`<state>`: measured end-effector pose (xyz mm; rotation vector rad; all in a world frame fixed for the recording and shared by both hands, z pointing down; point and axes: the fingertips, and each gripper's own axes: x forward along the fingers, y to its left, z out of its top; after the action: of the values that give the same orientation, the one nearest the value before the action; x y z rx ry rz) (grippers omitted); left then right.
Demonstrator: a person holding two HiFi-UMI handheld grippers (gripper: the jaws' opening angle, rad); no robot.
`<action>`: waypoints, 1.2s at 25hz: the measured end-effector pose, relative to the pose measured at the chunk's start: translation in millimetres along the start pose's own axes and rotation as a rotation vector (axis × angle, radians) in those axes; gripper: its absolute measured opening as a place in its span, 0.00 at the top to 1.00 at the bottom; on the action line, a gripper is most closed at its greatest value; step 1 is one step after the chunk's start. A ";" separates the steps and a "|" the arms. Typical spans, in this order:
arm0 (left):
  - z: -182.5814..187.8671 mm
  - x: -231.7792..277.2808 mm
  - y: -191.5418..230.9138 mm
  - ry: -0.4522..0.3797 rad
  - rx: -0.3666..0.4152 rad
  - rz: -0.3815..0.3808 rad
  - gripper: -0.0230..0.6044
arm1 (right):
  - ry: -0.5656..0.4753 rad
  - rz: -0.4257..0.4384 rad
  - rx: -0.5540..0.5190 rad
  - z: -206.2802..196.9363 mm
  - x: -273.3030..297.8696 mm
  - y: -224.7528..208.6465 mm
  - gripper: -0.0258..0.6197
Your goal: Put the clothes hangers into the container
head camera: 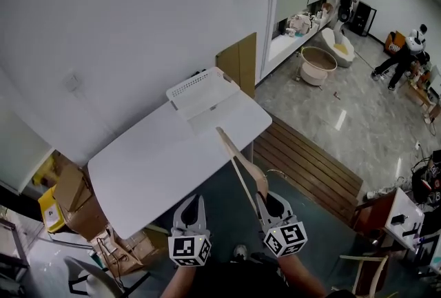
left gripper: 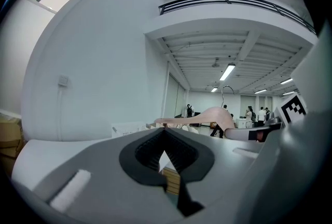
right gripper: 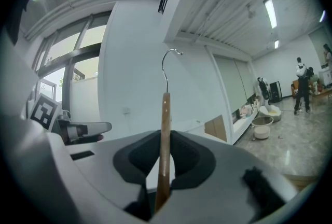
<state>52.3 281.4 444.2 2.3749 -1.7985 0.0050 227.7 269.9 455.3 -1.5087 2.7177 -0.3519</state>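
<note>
Head view puts the left gripper (head camera: pixel 191 205) at the near left, level with its partner. Its jaws are together at the tips and nothing is between them. This is probably because one hanger needs only one hand, so this gripper travels as a spare.

Ahead of it lies the white rectangular table (head camera: pixel 138 165). The white plastic container with a perforated wall (head camera: pixel 195 86) sits on the table's far right end, well apart from both grippers.

To the right, the right gripper (head camera: pixel 270 201) is clamped on the pale wooden clothes hanger with a thin wire hook (head camera: pixel 238 164). In the right gripper view the wood stands edge-on between the pads, with the hook rising above. The grip seems to be near the hanger's middle, under the hook. From there one long arm reaches out over the table's near right edge towards the container, which would suit lowering that arm in first. The hanger is in the air, not yet over the container.

Some things are hard to make out:
- The head view shows too little of the container's inside to tell whether it holds anything.
- The hanger's near arm is hidden behind the right gripper.
- The wire hook is only a faint line in the head view.
- In the left gripper view the container shows as a low sliver past the jaws.
- At the far right, people stand small and indistinct on the grey floor.
</note>
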 end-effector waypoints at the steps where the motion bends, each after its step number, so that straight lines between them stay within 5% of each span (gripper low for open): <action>1: -1.4 1.6 -2.7 0.001 0.000 0.006 0.96 | -0.002 0.008 -0.001 0.3 -0.1 -3.8 0.87; 14: -11.0 44.5 10.6 0.027 -0.025 0.027 0.96 | 0.005 0.001 0.013 2.7 37.8 -41.3 0.87; 30: 22.5 126.9 93.0 0.003 -0.027 -0.026 0.96 | 0.009 -0.027 -0.011 21.9 147.4 -31.8 0.87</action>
<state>-3.8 132.7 446.6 2.3779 -1.7550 -0.0193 178.0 125.8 454.7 -1.5515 2.7125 -0.3459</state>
